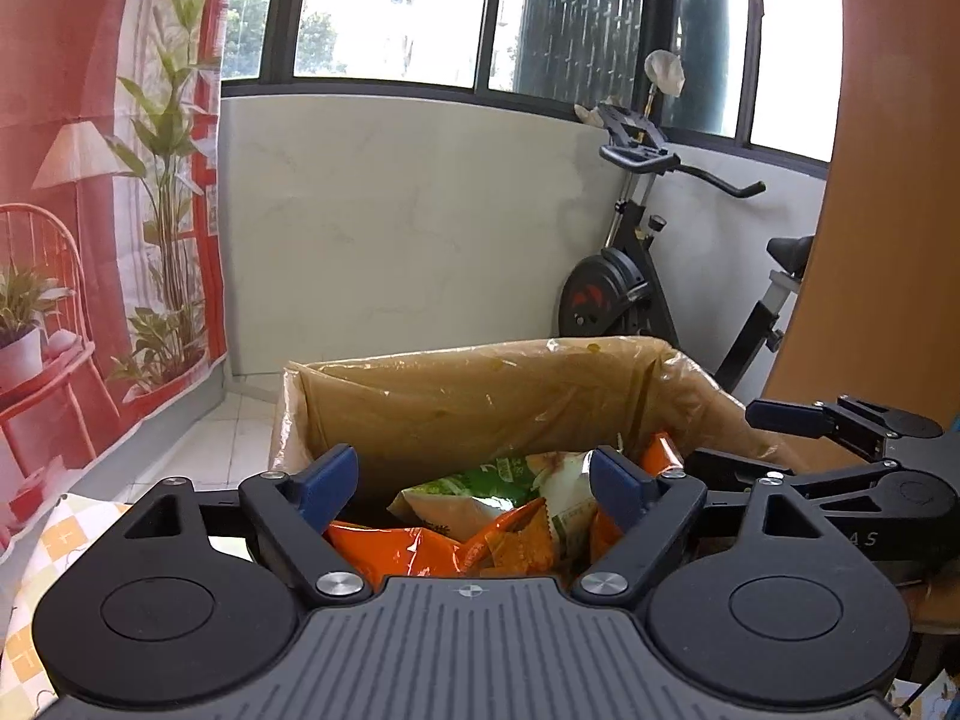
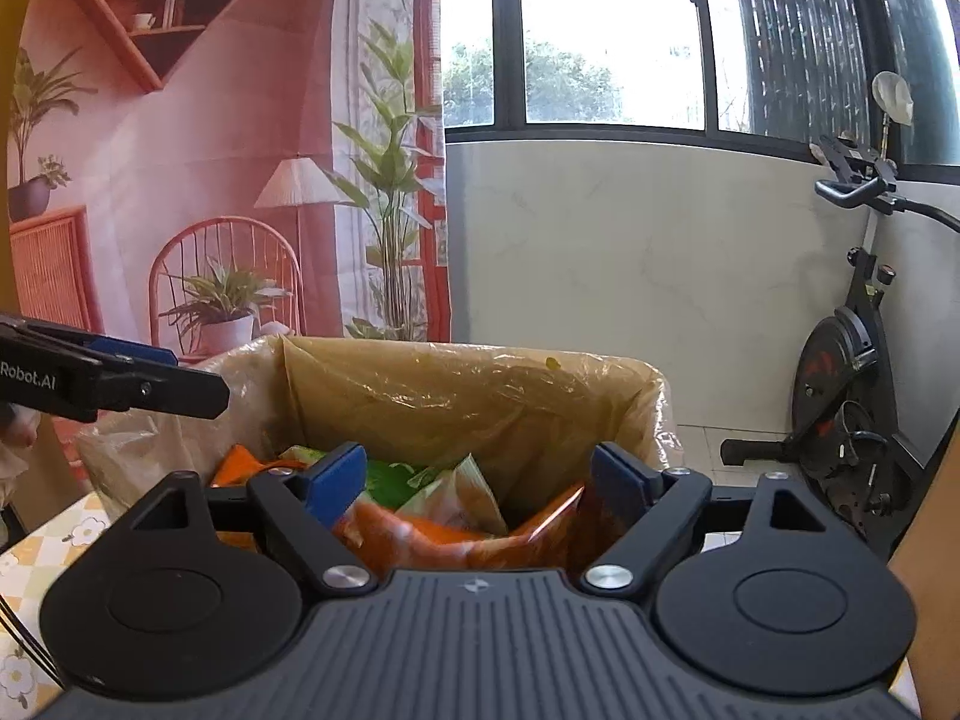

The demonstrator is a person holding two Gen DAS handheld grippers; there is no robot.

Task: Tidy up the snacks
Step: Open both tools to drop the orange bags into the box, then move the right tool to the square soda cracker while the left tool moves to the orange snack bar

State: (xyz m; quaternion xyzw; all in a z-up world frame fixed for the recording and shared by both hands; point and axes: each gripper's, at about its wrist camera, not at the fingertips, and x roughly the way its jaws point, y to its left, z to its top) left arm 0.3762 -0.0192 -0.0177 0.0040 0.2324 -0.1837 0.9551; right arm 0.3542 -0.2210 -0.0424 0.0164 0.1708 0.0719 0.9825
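Snack packets (image 1: 480,516) lie heaped in a cardboard box lined with clear plastic film (image 1: 480,396), orange ones mixed with a green and a pale one; seen from the left wrist, the left gripper (image 1: 474,486) hangs just over the near rim of that box, tilted gently downward, its blue pads (image 1: 327,483) spread wide with nothing pinched between them; the packets show in the gap below the jaws, apart from the pads. From the right wrist, the right gripper (image 2: 480,480) takes much the same pose over the same box, angled slightly down, jaws likewise spread and holding nothing; its blue fingertips (image 2: 336,480) frame an orange packet (image 2: 420,540) and a green packet (image 2: 390,483) lying loose beneath. Each gripper shows in the other's view; the right one reaches in from the right edge of the left view, and the left one enters from the left edge of the right view, so the two stand side by side at the box. A chequered yellow cloth with flower prints (image 2: 36,546) covers the surface at lower left. Beyond the box hangs a printed backdrop of a pink room (image 2: 210,150), then a pale wall under a wide window (image 2: 600,30); an exercise bike (image 2: 852,372) stands at the right on the tiled floor (image 1: 204,438).
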